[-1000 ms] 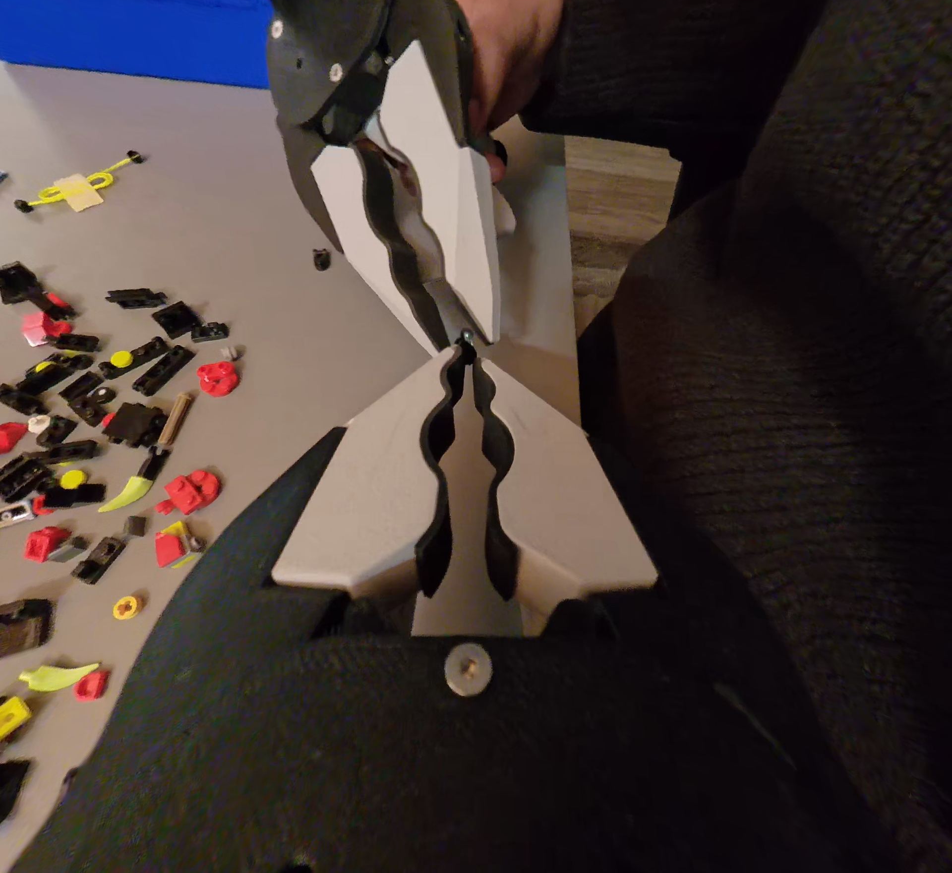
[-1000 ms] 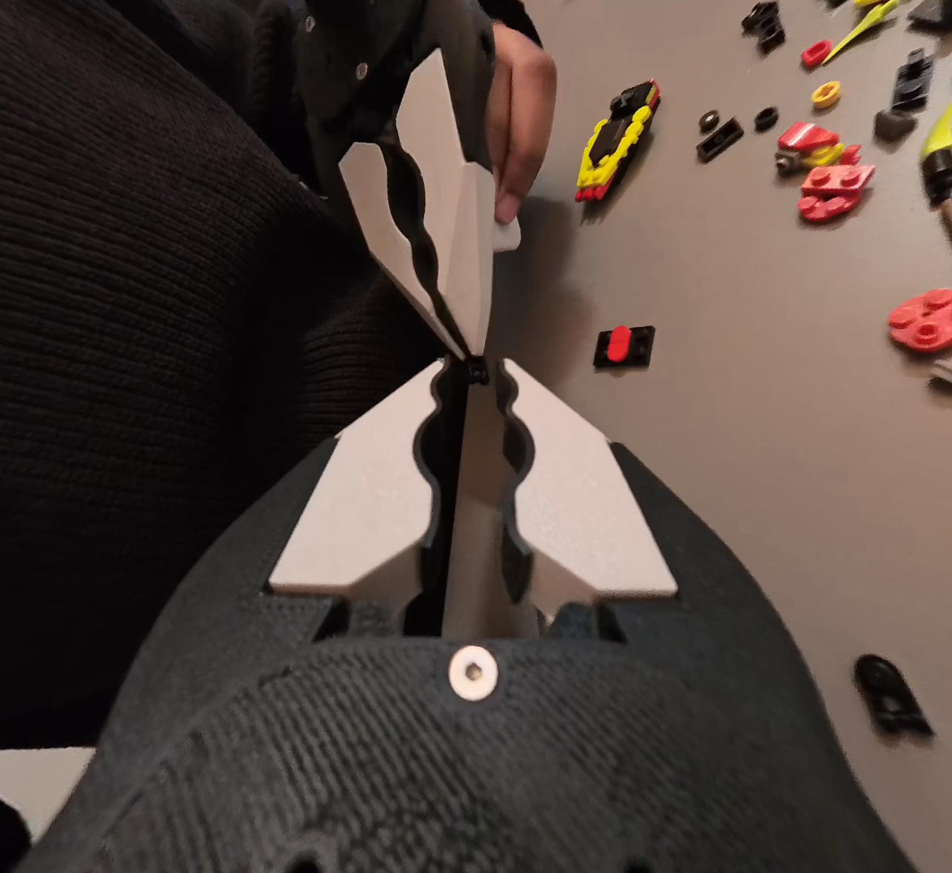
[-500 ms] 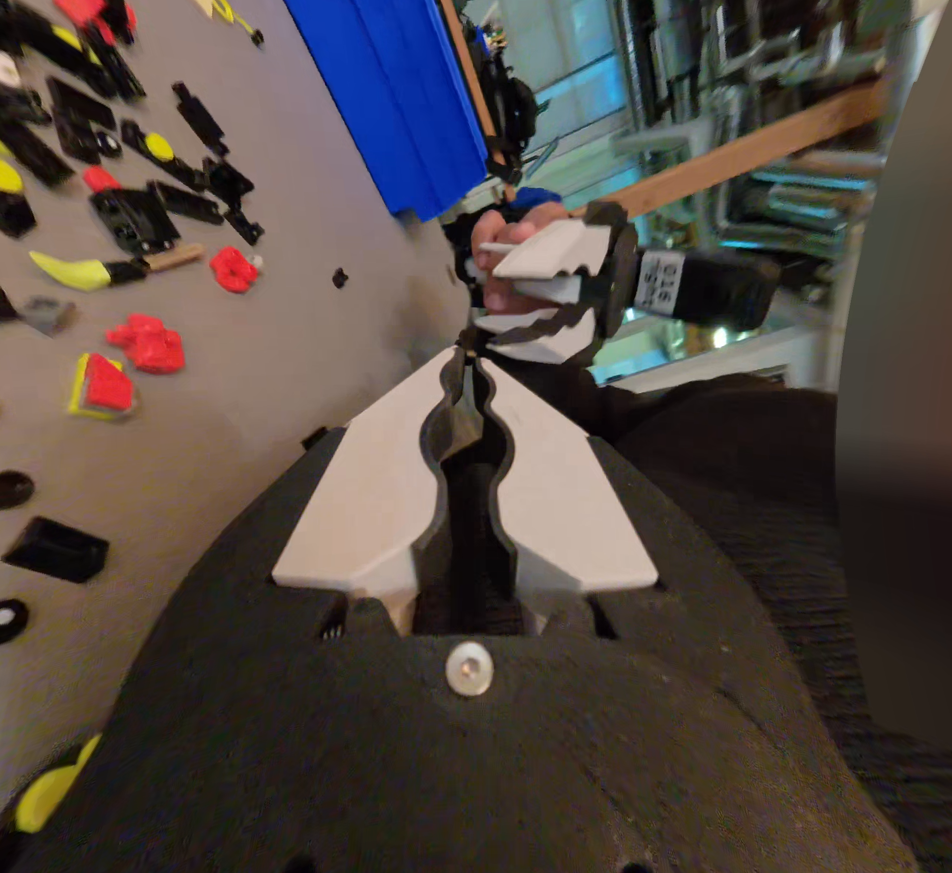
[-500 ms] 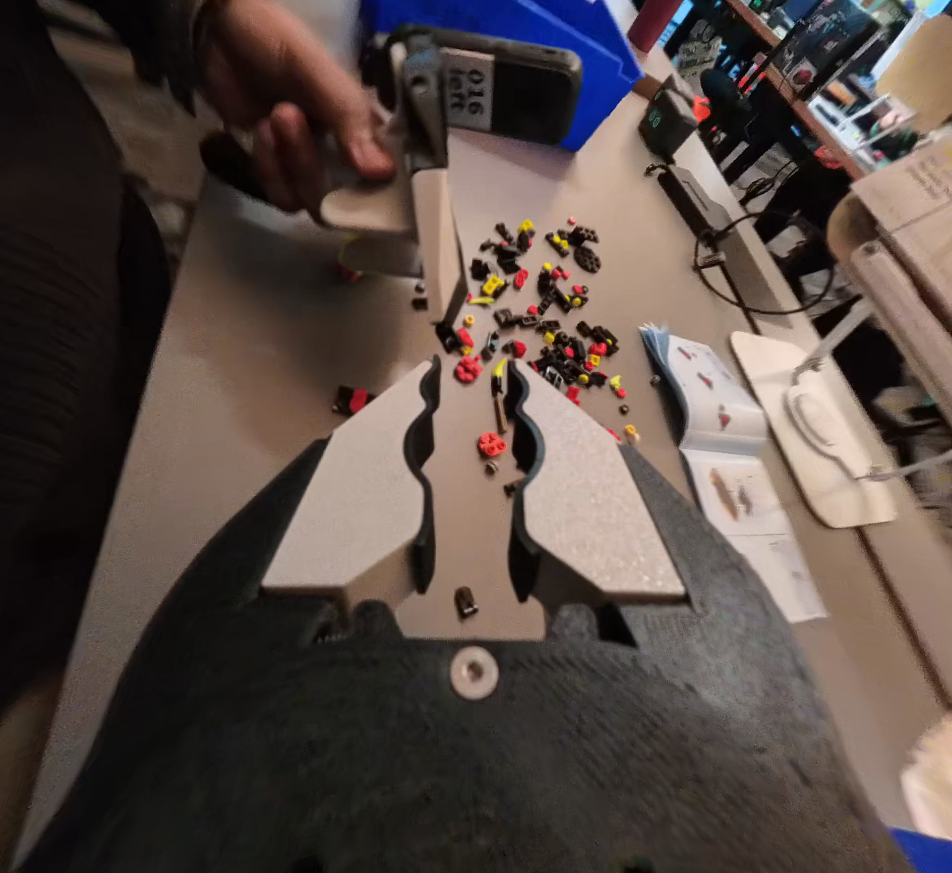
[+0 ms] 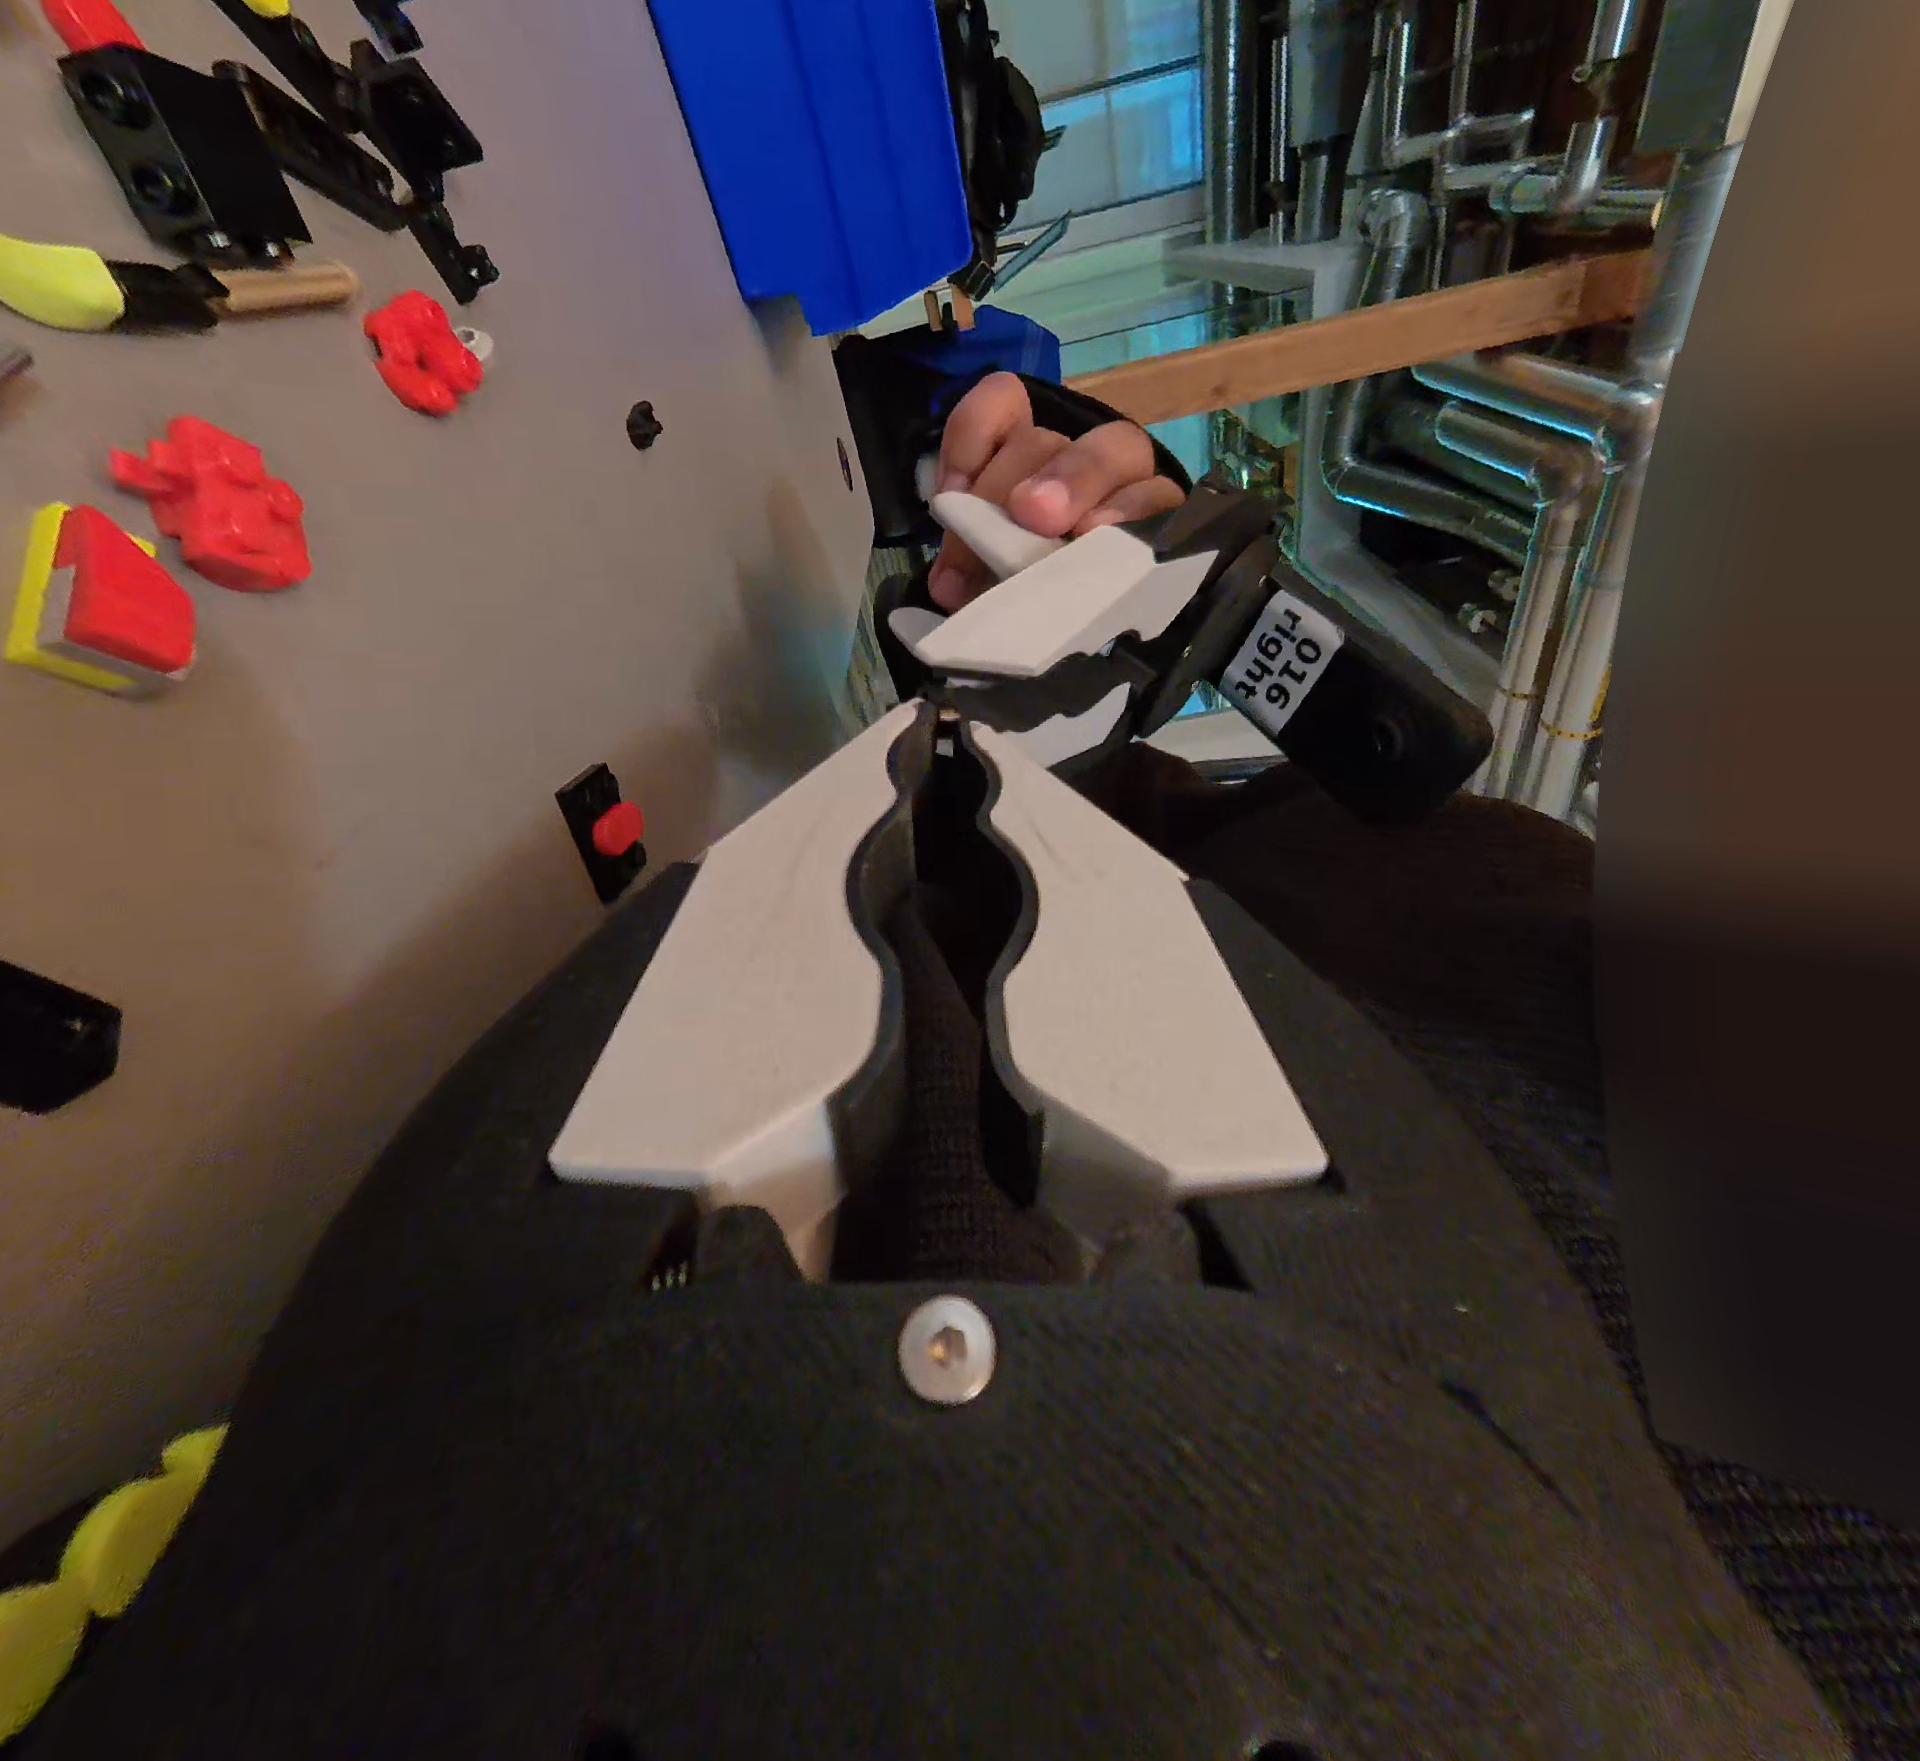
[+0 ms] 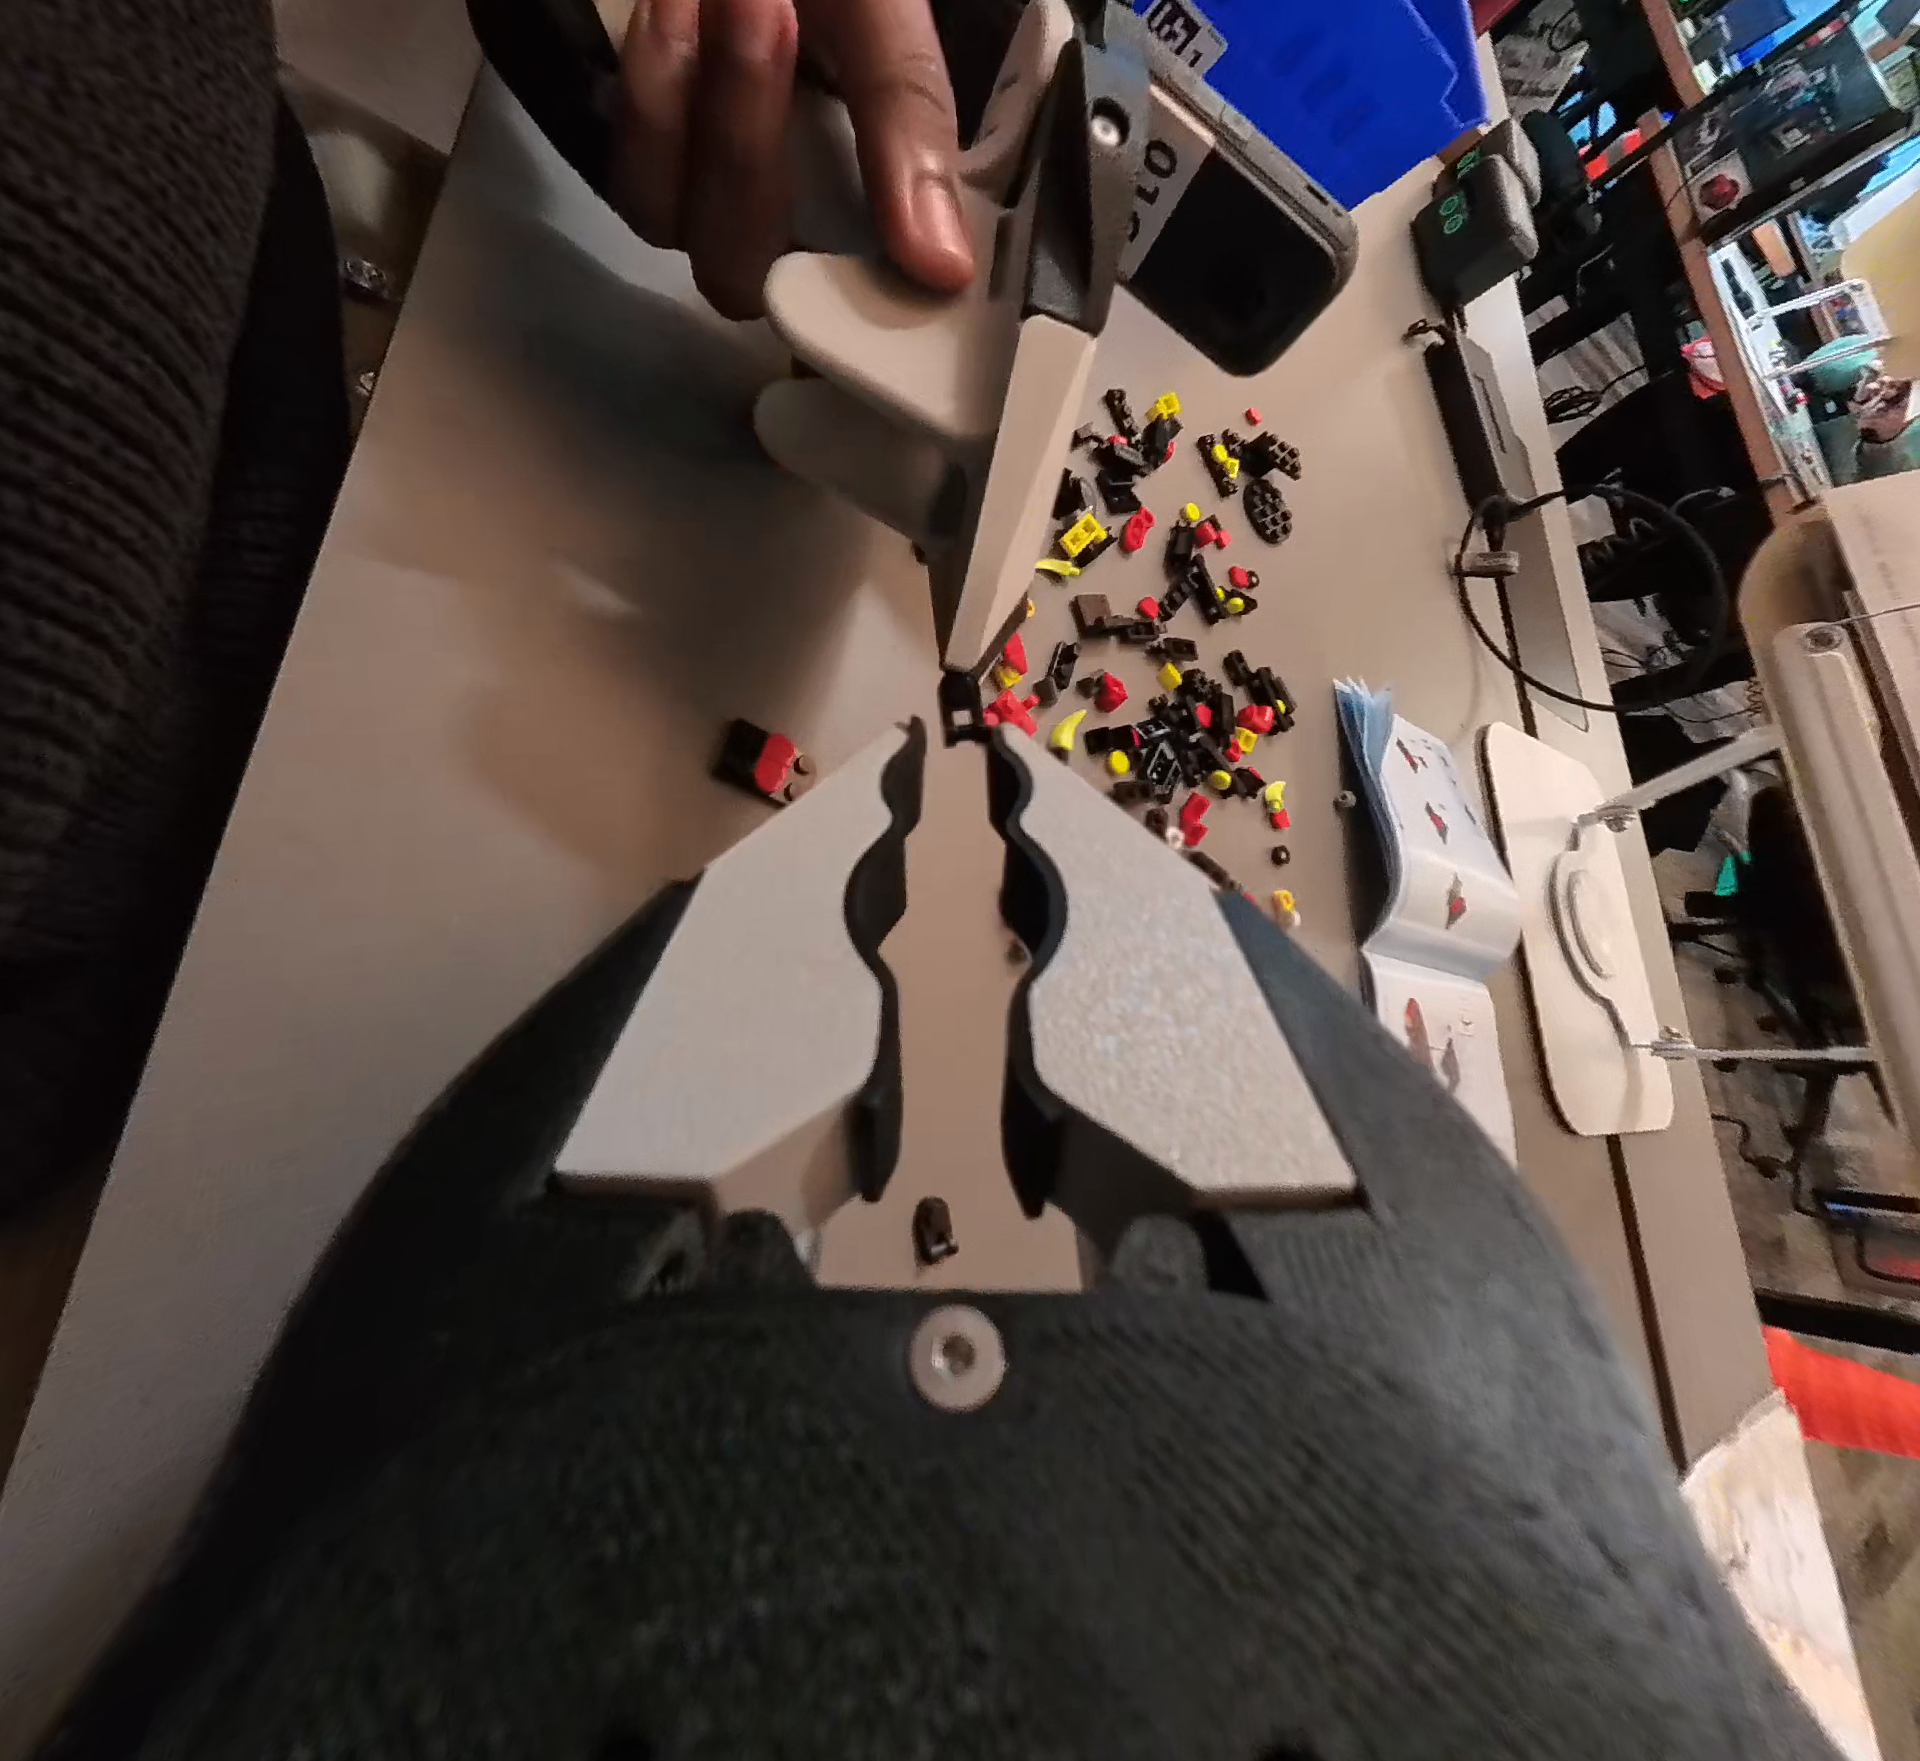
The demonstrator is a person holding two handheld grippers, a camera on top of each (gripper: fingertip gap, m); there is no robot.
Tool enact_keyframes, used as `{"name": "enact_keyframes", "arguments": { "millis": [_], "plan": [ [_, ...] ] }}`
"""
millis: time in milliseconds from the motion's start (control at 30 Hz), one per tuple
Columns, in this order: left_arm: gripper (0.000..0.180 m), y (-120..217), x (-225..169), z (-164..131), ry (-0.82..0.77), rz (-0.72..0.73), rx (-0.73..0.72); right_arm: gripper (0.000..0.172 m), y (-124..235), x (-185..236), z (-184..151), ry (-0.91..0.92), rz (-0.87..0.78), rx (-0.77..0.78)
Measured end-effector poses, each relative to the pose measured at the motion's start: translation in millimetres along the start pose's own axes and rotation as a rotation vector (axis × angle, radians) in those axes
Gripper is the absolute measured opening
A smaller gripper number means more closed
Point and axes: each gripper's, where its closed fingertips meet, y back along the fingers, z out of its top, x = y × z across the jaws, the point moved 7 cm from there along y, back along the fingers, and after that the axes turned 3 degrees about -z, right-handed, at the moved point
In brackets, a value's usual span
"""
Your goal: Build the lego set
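A: What do the grippers hold?
B: Left gripper (image 5: 943, 743) pinches a small black plastic piece (image 6: 958, 712); right gripper (image 6: 954, 743) stands slightly open, tips beside it.
A: Around them?
B: Smooth grey worktop (image 6: 520, 672), scattered red, yellow, black bricks (image 6: 1174, 672).

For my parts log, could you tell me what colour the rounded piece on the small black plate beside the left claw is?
Red, on its black plate; the left wrist view shows it best.

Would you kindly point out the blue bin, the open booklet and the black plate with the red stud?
Blue bin (image 5: 821, 49): left wrist view, its side wall.
Booklet (image 6: 1439, 838): right wrist view, its open page.
Black plate (image 5: 601, 828): left wrist view, beside the red stud.
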Motion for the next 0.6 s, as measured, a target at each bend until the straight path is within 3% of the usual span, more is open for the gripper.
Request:
{"name": "enact_keyframes", "arguments": {
  "millis": [33,233,333,533,600],
  "plan": [
    [0.001,-0.2,0.2,-0.3,0.001,0.0,0.004,0.007,-0.1,0.1,-0.2,0.0,-0.002,0.001],
    [0.001,0.3,0.5,0.7,-0.013,0.006,0.0,0.007,0.7,-1.6,-1.3,-0.069,0.018,-0.017],
    [0.011,2.9,-2.0,3.4,-0.088,0.044,-0.009,0.006,0.7,-6.2,-7.7,-0.139,0.022,0.005],
    [0.01,3.9,-2.7,-1.7,-0.348,0.25,0.1,0.006,-17.6,0.7,-57.6,-0.468,0.183,0.31],
    [0.01,0.9,-2.5,-5.1,-0.393,0.281,0.135,0.006,-18.9,0.5,-59.2,-0.525,0.206,0.306]
  ]
}}
